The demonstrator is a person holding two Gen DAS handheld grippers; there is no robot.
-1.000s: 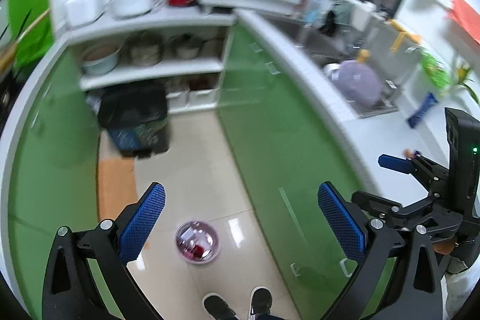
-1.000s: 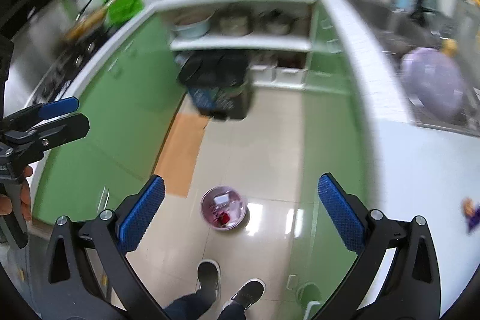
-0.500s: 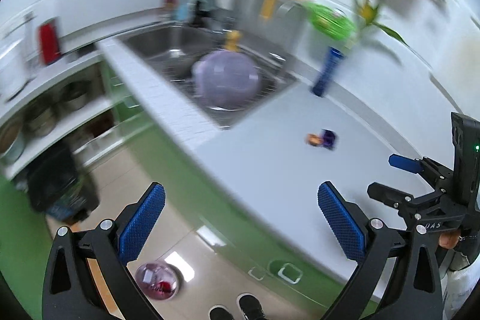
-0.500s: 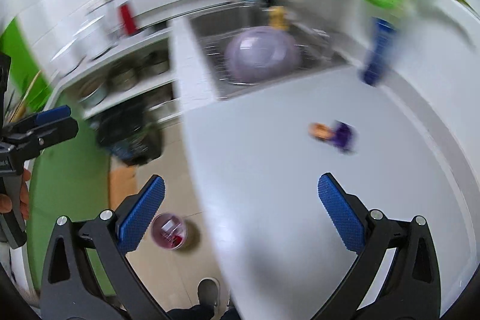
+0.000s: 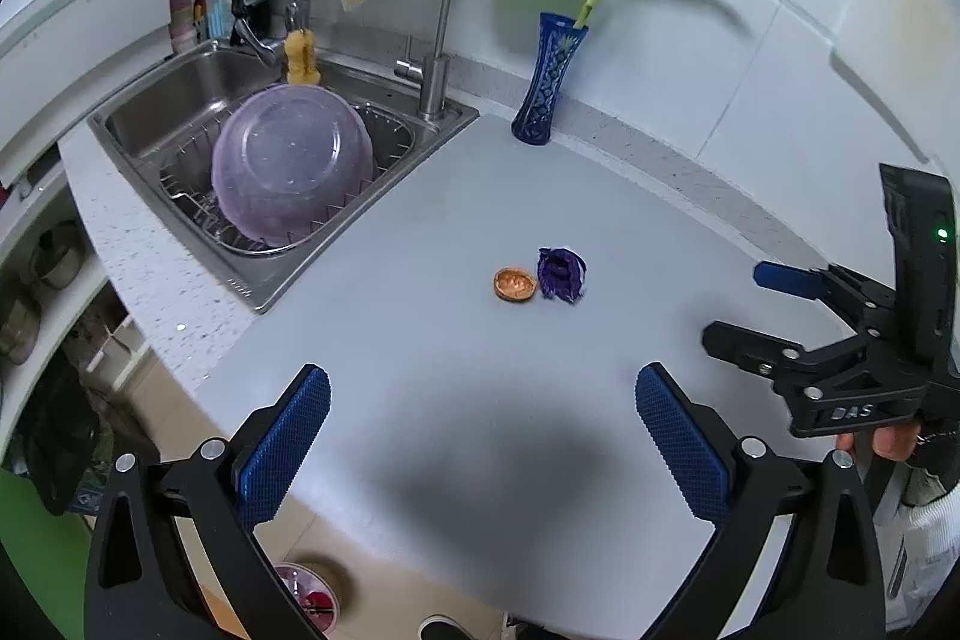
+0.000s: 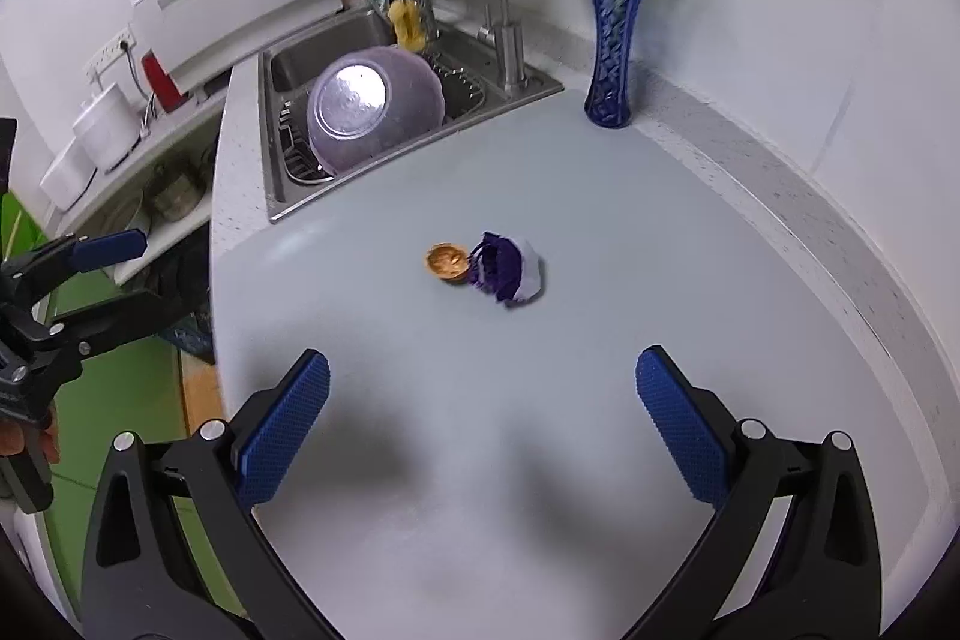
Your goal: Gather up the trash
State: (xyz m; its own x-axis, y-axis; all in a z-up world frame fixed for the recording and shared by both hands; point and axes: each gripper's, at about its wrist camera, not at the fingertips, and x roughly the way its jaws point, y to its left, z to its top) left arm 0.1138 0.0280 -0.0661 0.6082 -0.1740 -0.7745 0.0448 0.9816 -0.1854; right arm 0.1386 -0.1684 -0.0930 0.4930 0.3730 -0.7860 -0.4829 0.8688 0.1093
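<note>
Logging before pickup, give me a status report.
Left gripper and right gripper open, empty, above grey countertop. Crumpled purple wrapper beside brown nutshell half, untouched. Nothing in the way.

Looking matt and smooth: grey countertop (image 5: 480,400). Gleaming as brushed metal: sink (image 5: 174,112). Showing translucent plastic: purple bowl (image 5: 291,172). Appearing crinkled, foil-like: purple wrapper (image 6: 504,268).

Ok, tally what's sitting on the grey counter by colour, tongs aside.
Purple: 1, crumpled wrapper
Brown: 1, walnut shell half
Blue: 1, vase
Total: 3
</note>
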